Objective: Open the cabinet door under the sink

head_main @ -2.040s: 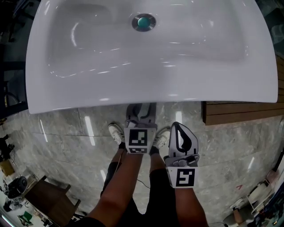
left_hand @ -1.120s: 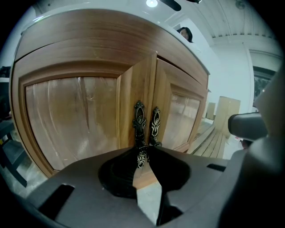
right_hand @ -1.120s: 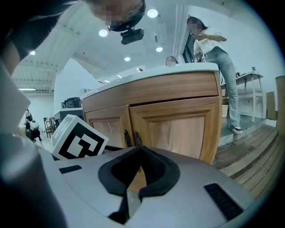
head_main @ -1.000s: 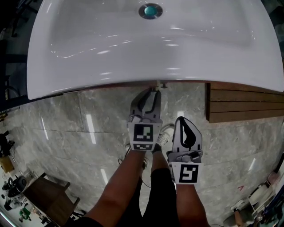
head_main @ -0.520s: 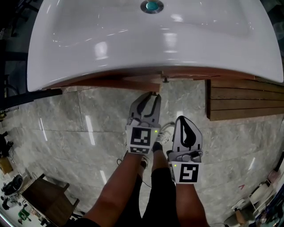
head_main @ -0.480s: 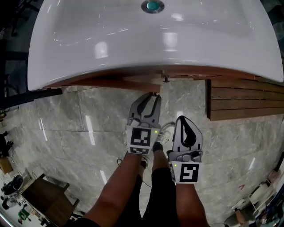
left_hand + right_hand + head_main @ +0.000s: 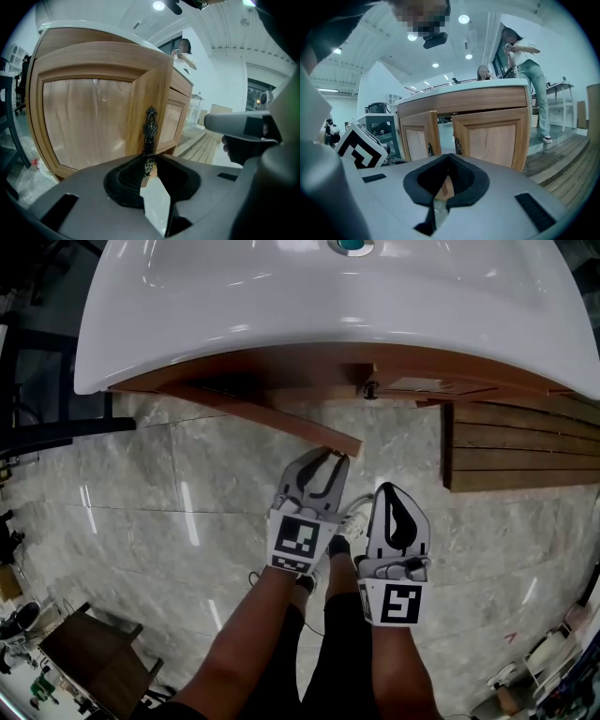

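Under the sink (image 7: 281, 306) rim, the cabinet door (image 7: 281, 423) stands ajar, its free edge swung out over the marble floor (image 7: 159, 512). I read open floor to the left and a slatted wood platform (image 7: 516, 451) to the right. Left gripper (image 7: 330, 457) is clamped on the door's ornate metal handle (image 7: 150, 126) at the near free edge. Right gripper (image 7: 390, 491) hangs just beside it, jaws together on nothing. The handle's lower end is hidden behind the pads, and the cabinet interior is too dark to read.

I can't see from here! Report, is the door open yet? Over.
Left gripper shut on handle. Left door partly open. Right gripper shut, empty. Nothing seen blocking door.
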`<state>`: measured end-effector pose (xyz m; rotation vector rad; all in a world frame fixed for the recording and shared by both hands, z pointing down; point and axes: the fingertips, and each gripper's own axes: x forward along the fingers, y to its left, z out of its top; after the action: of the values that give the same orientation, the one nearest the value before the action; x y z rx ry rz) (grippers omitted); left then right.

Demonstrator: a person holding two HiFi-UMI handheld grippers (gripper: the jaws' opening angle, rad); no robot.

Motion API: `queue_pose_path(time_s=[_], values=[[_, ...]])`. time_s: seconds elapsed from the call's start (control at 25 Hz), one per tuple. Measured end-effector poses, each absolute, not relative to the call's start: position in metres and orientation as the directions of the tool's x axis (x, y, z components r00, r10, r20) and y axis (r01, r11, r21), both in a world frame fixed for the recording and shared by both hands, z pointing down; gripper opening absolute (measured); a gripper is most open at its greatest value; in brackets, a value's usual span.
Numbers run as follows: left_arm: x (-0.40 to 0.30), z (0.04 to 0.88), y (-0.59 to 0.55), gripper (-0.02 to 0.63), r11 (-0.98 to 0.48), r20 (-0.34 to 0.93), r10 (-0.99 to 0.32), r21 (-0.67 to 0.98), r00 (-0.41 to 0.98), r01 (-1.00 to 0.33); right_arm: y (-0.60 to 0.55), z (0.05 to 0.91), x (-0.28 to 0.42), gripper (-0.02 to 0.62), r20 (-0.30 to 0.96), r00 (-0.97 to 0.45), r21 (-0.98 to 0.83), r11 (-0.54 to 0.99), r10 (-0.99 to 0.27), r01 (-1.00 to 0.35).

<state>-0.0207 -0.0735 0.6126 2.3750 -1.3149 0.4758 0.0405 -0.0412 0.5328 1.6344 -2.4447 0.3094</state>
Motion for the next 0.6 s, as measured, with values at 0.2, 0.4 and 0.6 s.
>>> queue_pose_path(time_s=[0.2, 0.4, 0.6], values=[[-0.027, 0.613, -0.052, 0.095, -0.542, 0.447, -0.699, 0.179, 0.559, -0.821, -0.026, 0.535, 0.03, 0.02, 0.264, -0.38, -0.057, 0.379, -0.887, -0.924], [-0.036, 0.612, -0.035, 0.095, -0.595, 0.435, -0.669, 0.173, 0.603, -0.785, -0.013, 0.536, 0.019, 0.02, 0.259, -0.372, -0.051, 0.372, -0.892, -0.927], [-0.046, 0.612, -0.015, 0.095, -0.624, 0.428, -0.647, 0.179, 0.631, -0.76, 0.002, 0.535, 0.012, 0.02, 0.258, -0.36, -0.042, 0.361, -0.897, -0.931]])
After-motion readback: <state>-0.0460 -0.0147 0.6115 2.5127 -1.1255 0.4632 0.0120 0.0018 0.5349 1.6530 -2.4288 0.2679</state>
